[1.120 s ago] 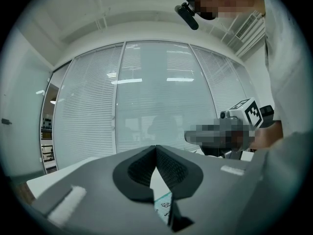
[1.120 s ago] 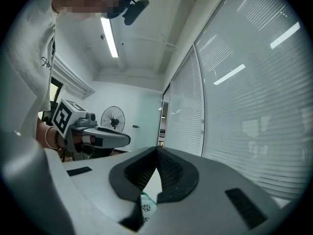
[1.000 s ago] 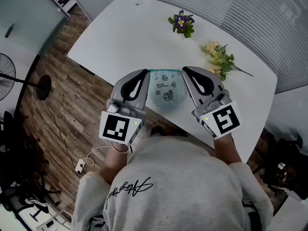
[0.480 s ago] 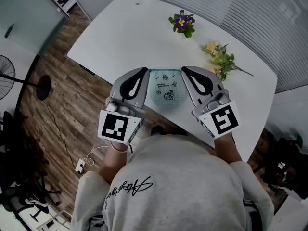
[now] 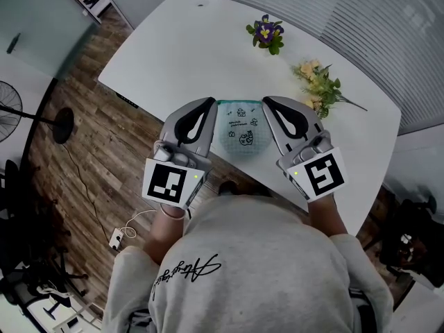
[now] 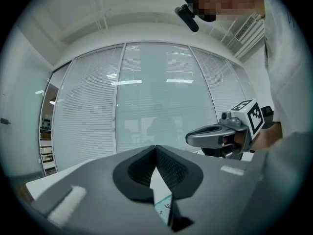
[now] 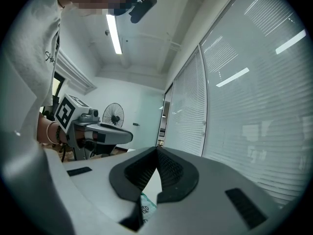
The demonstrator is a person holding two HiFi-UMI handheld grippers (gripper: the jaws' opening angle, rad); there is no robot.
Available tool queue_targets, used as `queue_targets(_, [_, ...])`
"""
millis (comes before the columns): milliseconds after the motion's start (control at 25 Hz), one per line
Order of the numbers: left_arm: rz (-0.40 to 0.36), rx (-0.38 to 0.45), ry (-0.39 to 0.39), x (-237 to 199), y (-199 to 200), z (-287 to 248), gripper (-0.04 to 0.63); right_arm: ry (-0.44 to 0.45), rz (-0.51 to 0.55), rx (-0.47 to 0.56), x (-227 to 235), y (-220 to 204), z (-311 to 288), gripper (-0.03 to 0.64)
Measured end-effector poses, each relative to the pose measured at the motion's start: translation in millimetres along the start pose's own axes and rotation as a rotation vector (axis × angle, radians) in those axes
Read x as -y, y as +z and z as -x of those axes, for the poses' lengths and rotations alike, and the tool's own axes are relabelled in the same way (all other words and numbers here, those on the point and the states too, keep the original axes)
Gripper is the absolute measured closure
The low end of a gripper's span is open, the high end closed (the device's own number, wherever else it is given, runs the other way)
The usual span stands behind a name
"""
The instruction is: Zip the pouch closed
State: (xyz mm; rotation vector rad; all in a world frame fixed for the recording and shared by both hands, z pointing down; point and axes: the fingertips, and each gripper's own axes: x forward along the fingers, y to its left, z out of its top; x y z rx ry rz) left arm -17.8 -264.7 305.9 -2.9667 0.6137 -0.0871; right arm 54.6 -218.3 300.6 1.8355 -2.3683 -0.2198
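A mint mesh pouch (image 5: 240, 133) with small cartoon prints is stretched between my two grippers, over the near edge of the white table (image 5: 187, 47). My left gripper (image 5: 211, 103) is shut at the pouch's top left corner. The right gripper (image 5: 266, 101) is shut at its top right corner. In the left gripper view the jaws (image 6: 156, 148) meet at their tips, and a strip of the pouch (image 6: 164, 207) shows in the gap below them. The right gripper view shows the same: closed jaws (image 7: 157, 150) and a bit of the pouch (image 7: 146, 205) beneath. The zip pull is not visible.
Purple flowers (image 5: 266, 33) and a yellow bouquet (image 5: 316, 82) lie on the far part of the table. A standing fan (image 5: 8, 107) and a power strip (image 5: 116, 239) are on the wooden floor at the left. Window blinds close off the far side.
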Motion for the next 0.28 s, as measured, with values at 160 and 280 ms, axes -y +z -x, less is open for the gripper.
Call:
queue_targets(160, [0.001, 0.01, -0.006, 0.9, 2.1, -0.6, 0.594, 0.002, 0.0, -0.007, 0.0, -1.2, 1.2, 0.615])
queue_targets(280, [-0.002, 0.025, -0.013, 2.7, 3.6, -1.2, 0.594, 0.004, -0.009, -0.005, 0.5, -2.1, 2.5, 0.615])
